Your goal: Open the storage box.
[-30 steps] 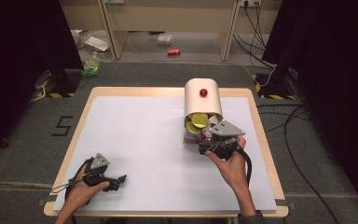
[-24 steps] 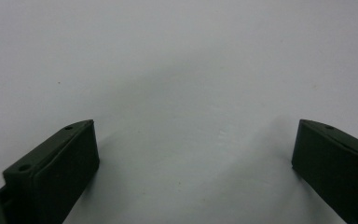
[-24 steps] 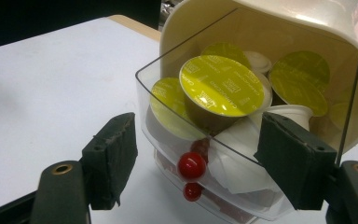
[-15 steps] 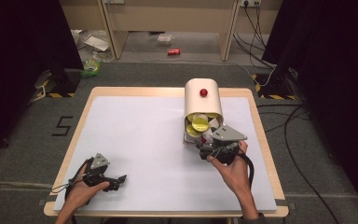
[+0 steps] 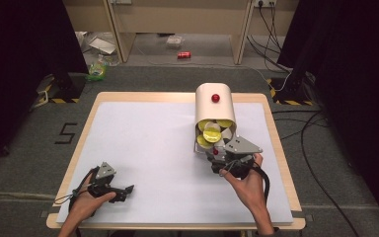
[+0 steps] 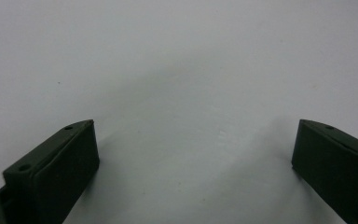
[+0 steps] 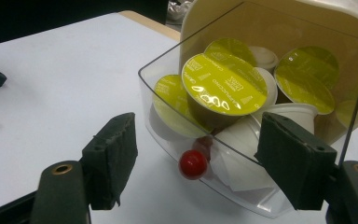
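A cream dispenser (image 5: pixel 214 106) lies on the white table (image 5: pixel 148 143), with a red knob (image 5: pixel 215 98) on its top. Its clear drawer (image 7: pixel 168 88) is tipped out toward me and holds several yellow-lidded capsules (image 7: pixel 223 84) and white cups. Low on the drawer's front sits a small red knob (image 7: pixel 193 164). My right gripper (image 7: pixel 196 137) is open, one jaw on each side of that knob, and neither touches it. In the high view the right gripper (image 5: pixel 218 157) is just in front of the drawer. My left gripper (image 5: pixel 127 189) rests open on the table at the front left, and the left gripper (image 6: pixel 193 140) has nothing between its jaws.
The dispenser stands near the table's far right edge (image 5: pixel 276 143). Black cables (image 5: pixel 301 123) trail on the floor to the right. A red can (image 5: pixel 183 55) and some litter lie on the floor beyond the table.
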{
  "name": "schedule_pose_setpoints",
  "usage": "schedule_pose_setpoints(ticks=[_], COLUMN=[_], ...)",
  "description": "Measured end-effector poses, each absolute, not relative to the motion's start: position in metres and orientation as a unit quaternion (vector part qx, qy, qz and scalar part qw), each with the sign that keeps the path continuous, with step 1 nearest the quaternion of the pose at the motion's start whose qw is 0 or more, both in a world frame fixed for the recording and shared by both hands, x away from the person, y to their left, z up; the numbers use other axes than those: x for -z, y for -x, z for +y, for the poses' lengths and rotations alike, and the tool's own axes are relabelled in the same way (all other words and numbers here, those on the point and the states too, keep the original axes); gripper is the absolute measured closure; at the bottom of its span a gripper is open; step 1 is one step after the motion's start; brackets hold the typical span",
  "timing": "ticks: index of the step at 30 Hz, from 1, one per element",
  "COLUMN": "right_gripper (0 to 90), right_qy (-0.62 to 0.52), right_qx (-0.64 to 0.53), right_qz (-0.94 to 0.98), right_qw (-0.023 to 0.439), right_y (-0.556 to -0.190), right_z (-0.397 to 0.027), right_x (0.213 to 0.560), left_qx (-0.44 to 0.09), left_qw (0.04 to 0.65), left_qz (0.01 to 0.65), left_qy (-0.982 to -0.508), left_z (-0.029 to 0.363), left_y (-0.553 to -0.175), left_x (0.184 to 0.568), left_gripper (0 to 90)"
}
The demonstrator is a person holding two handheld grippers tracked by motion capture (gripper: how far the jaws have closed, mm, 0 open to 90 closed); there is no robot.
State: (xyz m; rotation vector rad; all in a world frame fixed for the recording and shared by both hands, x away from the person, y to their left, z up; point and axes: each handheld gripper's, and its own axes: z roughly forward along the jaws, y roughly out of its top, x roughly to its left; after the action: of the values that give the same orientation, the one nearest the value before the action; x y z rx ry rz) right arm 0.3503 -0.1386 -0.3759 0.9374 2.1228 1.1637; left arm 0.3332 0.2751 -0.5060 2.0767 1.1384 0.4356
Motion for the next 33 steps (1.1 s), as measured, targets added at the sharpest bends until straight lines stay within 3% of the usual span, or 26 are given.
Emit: schedule_pose_setpoints(ticks=[33], right_gripper=[30.2], right_qy=[-0.337], right_qx=[-0.425], right_qz=[0.799], right_qw=[0.26], right_y=[-0.324], right_z=[-0.141], right_x=[0.379], left_qx=[-0.169], left_qw=[0.359], left_qz=[0.442], left_qy=[-0.805], left_z=[0.275], left_y=[-0.333], left_x=[0.506], left_gripper=[0.0])
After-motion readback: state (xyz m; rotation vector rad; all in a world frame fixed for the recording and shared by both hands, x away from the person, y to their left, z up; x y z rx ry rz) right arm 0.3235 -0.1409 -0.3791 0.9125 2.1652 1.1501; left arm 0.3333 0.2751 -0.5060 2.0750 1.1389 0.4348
